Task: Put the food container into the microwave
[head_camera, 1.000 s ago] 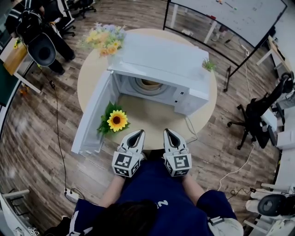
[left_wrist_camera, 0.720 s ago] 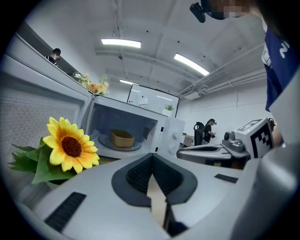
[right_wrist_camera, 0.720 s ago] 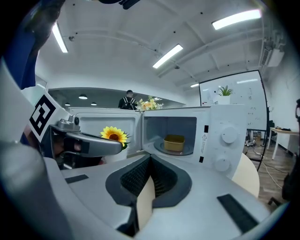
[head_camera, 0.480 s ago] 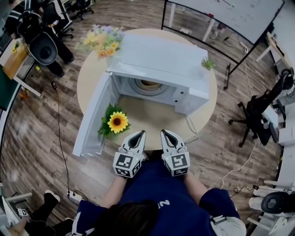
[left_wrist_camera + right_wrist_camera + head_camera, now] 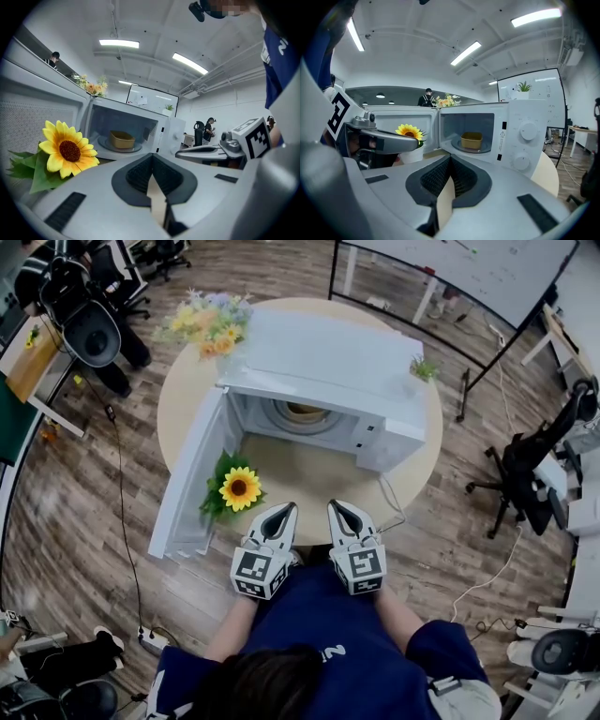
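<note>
Claws both closed: left claw (image 5: pixel 278 512), right claw (image 5: pixel 338 508) side by side.

The microwave (image 5: pixel 328 362) sits mid-table (image 5: pixel 309 479), toward the far and right edges, its door (image 5: pixel 192 474) swung open past the near-left edge. The container (image 5: pixel 305 411) lies inside on the turntable (image 5: pixel 279 416). The sunflower (image 5: pixel 240 487) stands right of the door, by the near edge. The bouquet (image 5: pixel 211 320) is at the far-left edge and the plant (image 5: pixel 425 369) at the far-right edge, both beside the microwave. The left gripper (image 5: pixel 278 512) and right gripper (image 5: pixel 339 507) sit side by side at the near edge
</note>
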Demonstrator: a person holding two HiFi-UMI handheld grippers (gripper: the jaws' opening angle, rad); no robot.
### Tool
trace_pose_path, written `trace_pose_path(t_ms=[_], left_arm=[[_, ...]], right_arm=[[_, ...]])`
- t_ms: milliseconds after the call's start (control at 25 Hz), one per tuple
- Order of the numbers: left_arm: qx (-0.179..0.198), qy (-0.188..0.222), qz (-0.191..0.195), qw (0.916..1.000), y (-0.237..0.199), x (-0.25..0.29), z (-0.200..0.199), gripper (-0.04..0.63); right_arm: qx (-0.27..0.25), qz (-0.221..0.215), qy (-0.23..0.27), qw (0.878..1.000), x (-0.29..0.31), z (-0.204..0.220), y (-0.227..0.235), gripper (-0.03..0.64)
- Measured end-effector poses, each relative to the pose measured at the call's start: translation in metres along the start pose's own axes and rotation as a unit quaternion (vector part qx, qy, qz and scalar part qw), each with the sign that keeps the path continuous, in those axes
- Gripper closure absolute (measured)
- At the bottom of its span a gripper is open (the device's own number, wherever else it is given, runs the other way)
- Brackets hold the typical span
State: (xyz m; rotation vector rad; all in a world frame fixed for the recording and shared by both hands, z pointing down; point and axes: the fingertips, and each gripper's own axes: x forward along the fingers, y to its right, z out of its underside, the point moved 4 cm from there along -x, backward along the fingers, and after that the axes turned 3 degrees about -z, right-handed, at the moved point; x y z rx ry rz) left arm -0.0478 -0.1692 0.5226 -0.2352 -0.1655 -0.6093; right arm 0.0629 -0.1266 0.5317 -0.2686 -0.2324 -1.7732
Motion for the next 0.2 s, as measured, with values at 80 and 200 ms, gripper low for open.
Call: trace_pose_path(t_ms=[80, 200], left_arm=[[-0.004, 0.001, -0.001, 1.0, -0.002, 0.0002, -0.0005, 0.592], [-0.008, 0.002, 0.001, 1.0, -0.0043, 0.0009, -0.0003, 0.592]], right_arm=[[-0.001, 0.001, 0.003, 1.0, 0.0003, -0.0013, 0.0003, 0.608], [-0.005, 0.007, 0.008, 1.0, 0.0005, -0.0027, 0.001, 0.609]])
